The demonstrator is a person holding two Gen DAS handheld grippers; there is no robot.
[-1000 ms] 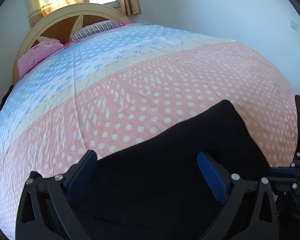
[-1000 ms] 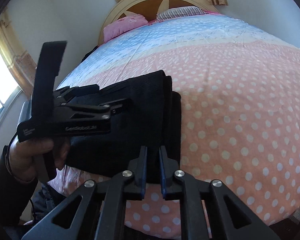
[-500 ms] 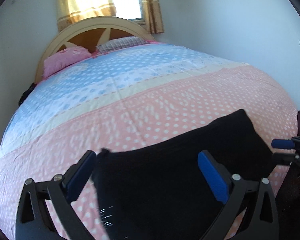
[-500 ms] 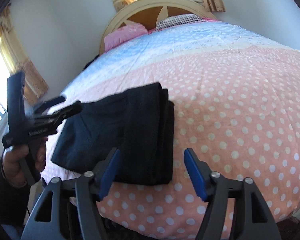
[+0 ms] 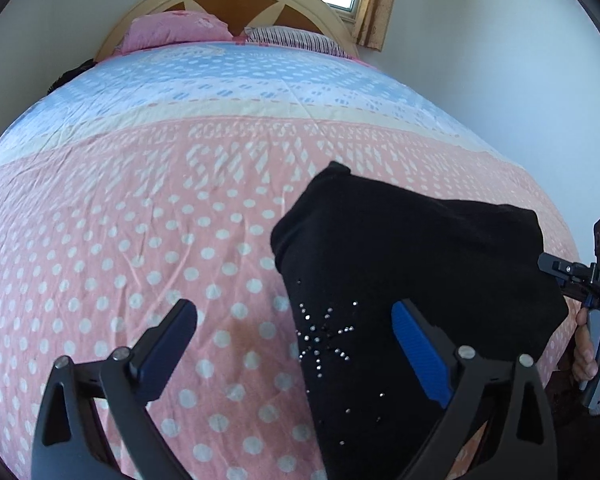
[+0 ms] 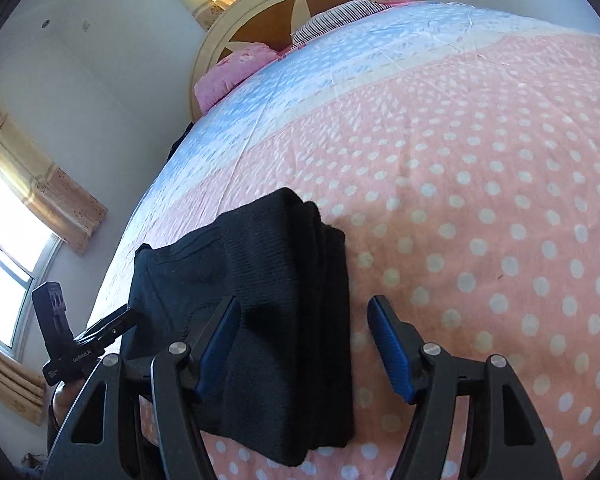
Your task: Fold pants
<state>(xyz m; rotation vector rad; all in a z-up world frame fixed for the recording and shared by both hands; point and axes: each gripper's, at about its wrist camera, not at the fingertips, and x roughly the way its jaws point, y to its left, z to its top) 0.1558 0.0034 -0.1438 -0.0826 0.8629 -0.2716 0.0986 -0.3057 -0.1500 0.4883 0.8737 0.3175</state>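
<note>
The black knit pants (image 6: 268, 320), folded into a thick stacked bundle, are lying near the foot edge of the bed on the pink polka-dot bedspread (image 5: 140, 240), and from the left wrist view a little starburst of rhinestones (image 5: 326, 336) is glinting on the dark fabric (image 5: 400, 260). The left gripper (image 5: 294, 344) is hovering over the bundle's edge with its blue-padded fingers (image 5: 418, 354) spread wide, gripping nothing (one finger over the pants, the other over bare bedspread). The right gripper (image 6: 304, 344) is hanging just above the near end of the bundle, its jaws likewise splayed apart and clamping nothing. Farther up, the spread is turning to a cream band and then blue, running to a pink pillow (image 5: 172, 34) and a striped pillow (image 5: 296, 38) against the arched wooden headboard (image 6: 268, 8), with sunlit yellow curtains (image 6: 40, 184) glowing beside.
</note>
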